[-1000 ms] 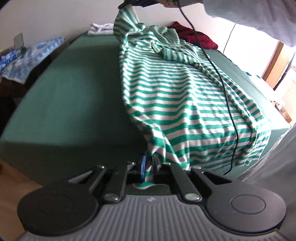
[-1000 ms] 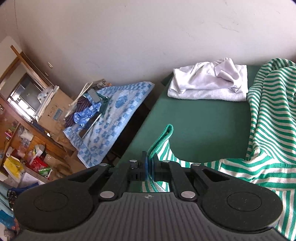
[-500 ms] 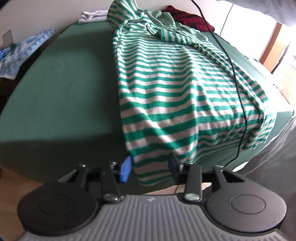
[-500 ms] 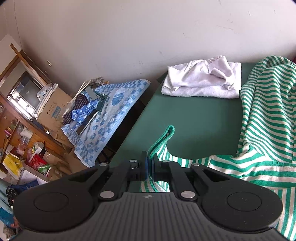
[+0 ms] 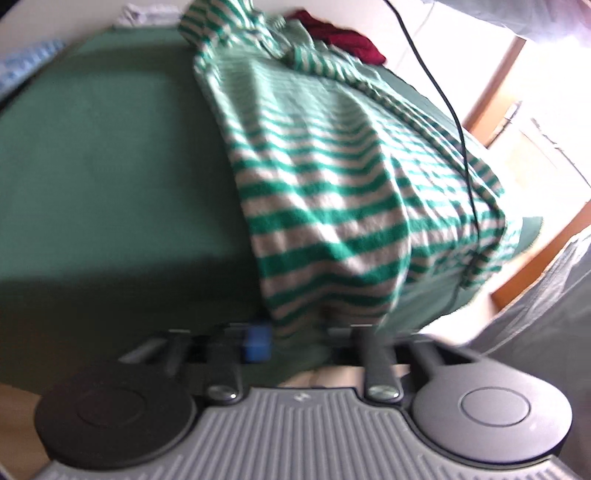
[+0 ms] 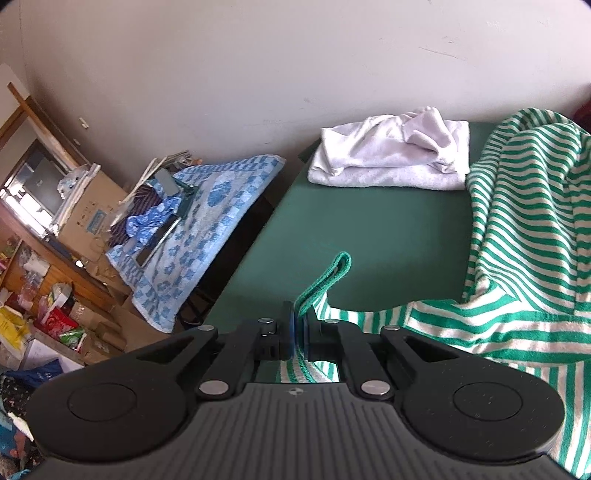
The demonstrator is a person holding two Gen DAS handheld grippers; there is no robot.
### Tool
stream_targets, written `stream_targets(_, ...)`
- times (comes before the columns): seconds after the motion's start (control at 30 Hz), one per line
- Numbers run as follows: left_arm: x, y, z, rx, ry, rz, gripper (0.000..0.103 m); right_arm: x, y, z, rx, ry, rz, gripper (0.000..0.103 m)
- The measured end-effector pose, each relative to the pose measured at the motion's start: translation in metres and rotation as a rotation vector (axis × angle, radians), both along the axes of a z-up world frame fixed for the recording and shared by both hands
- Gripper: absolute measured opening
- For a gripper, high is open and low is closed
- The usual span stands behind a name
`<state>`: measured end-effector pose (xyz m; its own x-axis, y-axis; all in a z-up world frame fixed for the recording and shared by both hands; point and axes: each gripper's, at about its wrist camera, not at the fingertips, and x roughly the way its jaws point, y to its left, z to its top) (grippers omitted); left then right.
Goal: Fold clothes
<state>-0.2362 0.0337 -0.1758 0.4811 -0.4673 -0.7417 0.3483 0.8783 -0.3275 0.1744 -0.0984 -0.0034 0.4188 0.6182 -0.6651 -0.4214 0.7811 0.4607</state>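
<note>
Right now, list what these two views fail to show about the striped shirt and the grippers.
- Left wrist view: motion blur; the shirt hem drapes over the open left gripper, hiding one finger.
- Right wrist view: the shirt runs off the right edge; the right gripper covers the pinched part.
- Red garment: mostly hidden behind the shirt.

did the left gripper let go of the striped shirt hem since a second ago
Yes. The left gripper was shut on the striped shirt; its jaws now stand apart, and the hem hangs over the green table edge.
</note>
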Motion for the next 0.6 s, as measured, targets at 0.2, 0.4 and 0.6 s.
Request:
stream_targets(0.2, -0.014, 0.004, 0.011, 0.064, -0.023, 0.04, 0.0, -0.004, -0.002, 0.001, -0.002, -0.014, -0.032, 0.005)
stream_targets(0.4, -0.032, -0.008, 0.049, 0.126, -0.083, 0.053, 0.0, -0.01, -0.001, 0.019, 0.03, -0.063, -0.04, 0.005)
stream_targets(0.6, -0.034, -0.026, 0.075, 0.156, -0.097, 0.034, 0.0, -0.012, -0.008, 0.035, 0.058, -0.078, -0.044, 0.004)
